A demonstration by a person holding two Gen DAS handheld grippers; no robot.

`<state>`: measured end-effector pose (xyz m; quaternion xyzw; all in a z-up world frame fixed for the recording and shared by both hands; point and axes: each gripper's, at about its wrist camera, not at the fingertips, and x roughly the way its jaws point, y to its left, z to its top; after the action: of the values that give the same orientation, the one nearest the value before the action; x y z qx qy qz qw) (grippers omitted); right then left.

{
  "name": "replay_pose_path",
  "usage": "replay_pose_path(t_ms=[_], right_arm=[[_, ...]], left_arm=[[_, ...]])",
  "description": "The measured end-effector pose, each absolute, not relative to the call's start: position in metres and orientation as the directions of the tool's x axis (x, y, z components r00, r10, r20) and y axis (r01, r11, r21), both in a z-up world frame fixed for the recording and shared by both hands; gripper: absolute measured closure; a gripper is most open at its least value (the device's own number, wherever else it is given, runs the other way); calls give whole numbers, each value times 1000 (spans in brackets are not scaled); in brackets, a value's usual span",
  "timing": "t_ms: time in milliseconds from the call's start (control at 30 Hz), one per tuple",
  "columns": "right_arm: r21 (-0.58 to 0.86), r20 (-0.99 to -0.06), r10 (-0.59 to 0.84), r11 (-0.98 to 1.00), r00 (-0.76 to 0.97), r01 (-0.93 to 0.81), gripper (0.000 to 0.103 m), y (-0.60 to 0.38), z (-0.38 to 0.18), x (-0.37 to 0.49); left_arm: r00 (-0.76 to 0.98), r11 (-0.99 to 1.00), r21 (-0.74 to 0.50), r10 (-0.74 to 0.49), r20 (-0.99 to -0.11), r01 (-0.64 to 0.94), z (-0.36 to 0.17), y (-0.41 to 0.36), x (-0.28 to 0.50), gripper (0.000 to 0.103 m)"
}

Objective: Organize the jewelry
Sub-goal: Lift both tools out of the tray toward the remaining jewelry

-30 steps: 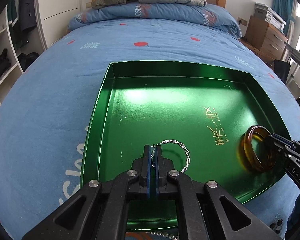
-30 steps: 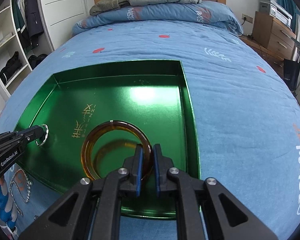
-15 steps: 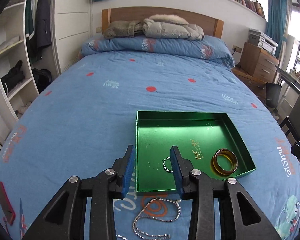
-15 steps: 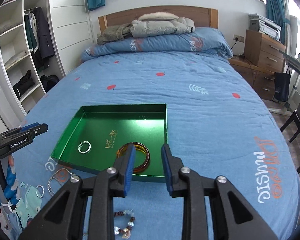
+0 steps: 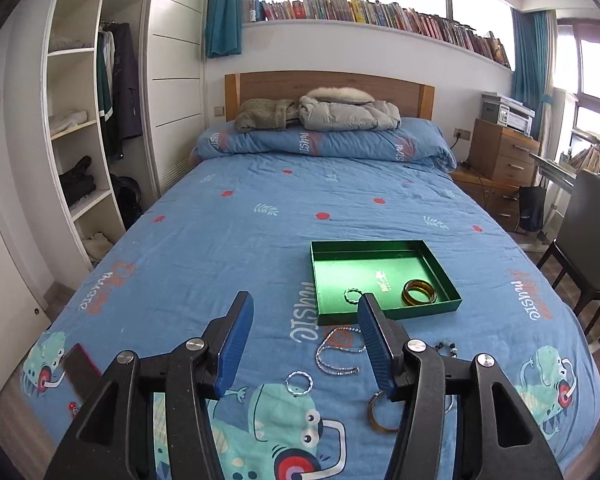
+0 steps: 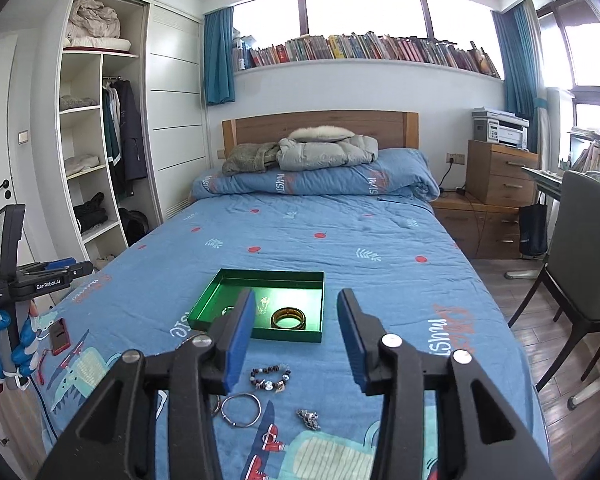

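Observation:
A green tray (image 5: 388, 314) lies on the blue bedspread with an amber bangle (image 5: 419, 292) and a twisted silver ring (image 5: 353, 295) inside it. My left gripper (image 5: 304, 300) hovers high and well back from the tray, its jaws opening with nothing between them. My right gripper (image 6: 297, 296) also hangs back from the tray (image 6: 260, 332), jaws opening and empty; the bangle (image 6: 288, 318) shows beyond them. On the spread before the tray lie a silver chain (image 5: 338, 350), a small twisted ring (image 5: 299, 383), another amber bangle (image 5: 380, 416), a bead bracelet (image 6: 270, 376) and a silver hoop (image 6: 241, 404).
A red phone (image 6: 59, 335) lies near the bed's left edge. A gloved hand (image 6: 4, 344) holds the left gripper (image 6: 66, 268) there. A folded quilt and jackets sit at the headboard. A wardrobe stands left; a chair (image 6: 580, 248) and drawers stand right.
Both grippers let go, the left of the silver ring and the right of the amber bangle, which now lie in the tray. Both drew back and upward, with jaws widening.

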<state>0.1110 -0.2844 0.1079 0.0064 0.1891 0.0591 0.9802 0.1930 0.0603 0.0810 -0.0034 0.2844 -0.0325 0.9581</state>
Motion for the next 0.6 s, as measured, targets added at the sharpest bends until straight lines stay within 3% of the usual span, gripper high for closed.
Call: replay_pose_path(t_ms=[267, 600], right_arm=[[73, -312, 141, 990, 940, -124, 62, -281, 106, 24], [114, -365, 113, 991, 924, -76, 62, -293, 50, 14]], left_arm=[[846, 998, -37, -69, -528, 58, 80, 71, 123, 47], [774, 994, -76, -107, -624, 76, 10, 52, 129, 47]])
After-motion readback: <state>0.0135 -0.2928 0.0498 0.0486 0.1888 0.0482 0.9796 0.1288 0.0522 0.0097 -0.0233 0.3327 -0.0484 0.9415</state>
